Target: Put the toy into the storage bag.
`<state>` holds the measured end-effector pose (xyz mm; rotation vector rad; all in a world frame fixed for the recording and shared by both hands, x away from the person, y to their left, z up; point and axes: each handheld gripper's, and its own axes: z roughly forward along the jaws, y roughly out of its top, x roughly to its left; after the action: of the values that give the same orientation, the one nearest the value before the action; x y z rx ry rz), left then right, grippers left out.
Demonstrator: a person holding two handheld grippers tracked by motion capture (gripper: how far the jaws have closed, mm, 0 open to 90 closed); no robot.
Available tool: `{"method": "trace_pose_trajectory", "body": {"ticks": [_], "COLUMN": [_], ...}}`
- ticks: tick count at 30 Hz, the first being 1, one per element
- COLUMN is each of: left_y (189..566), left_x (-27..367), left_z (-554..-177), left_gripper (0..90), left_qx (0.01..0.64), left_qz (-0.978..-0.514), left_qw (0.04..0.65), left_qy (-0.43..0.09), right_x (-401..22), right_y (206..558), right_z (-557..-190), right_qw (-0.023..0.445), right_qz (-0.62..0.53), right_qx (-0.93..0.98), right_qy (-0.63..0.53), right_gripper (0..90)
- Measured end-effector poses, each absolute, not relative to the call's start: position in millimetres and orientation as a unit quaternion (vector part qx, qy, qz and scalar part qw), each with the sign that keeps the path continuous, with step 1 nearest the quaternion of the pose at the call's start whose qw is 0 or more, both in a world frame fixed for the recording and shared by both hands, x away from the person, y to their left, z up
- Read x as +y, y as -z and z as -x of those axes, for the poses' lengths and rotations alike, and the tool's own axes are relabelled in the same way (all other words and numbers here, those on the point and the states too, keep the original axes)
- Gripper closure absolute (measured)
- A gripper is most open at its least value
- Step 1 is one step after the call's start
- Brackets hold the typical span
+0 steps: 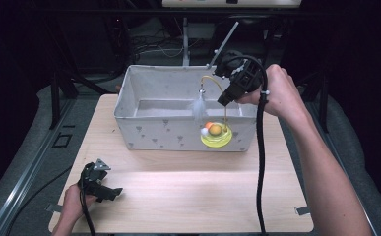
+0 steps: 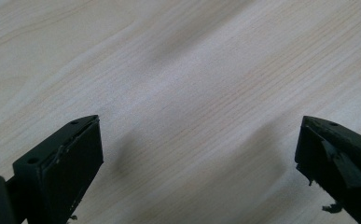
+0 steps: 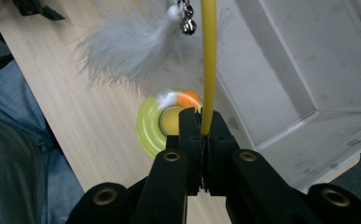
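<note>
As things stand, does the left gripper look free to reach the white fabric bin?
Probably yes. The left gripper rests open, holding nothing, at the near left of the wooden table; only bare tabletop lies between it and the white fabric bin.

Pale matt wood-grain tabletop point(image 2: 192, 93), centre frame.
Grey-white cloth bin point(image 1: 143, 125) matt; white feather tuft point(image 3: 127, 51) fluffy; glossy yellow plastic disc point(image 3: 150, 128).

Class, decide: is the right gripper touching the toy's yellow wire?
Touching. In the right gripper view, the right gripper has its jaws shut on the yellow wire, with no gap on either side.
</note>
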<state>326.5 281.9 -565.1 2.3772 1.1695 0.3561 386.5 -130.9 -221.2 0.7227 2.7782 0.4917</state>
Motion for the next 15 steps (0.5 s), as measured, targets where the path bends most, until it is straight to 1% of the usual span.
{"method": "trace_pose_trajectory", "body": {"ticks": [15], "left_y": [565.0], "left_x": [281.6], "left_z": [-326.2], "left_gripper": [1.0], "left_qx": [0.425], "left_qz": [-0.865], "left_qw": [0.231], "left_qy": [-0.129], "right_x": [-130.7], "right_y": [196.9], "right_z": [-392.7], "right_qw": [0.130], "right_qz": [-0.256], "right_qx": [0.942], "right_qy": [-0.174], "right_gripper": [88.5]}}
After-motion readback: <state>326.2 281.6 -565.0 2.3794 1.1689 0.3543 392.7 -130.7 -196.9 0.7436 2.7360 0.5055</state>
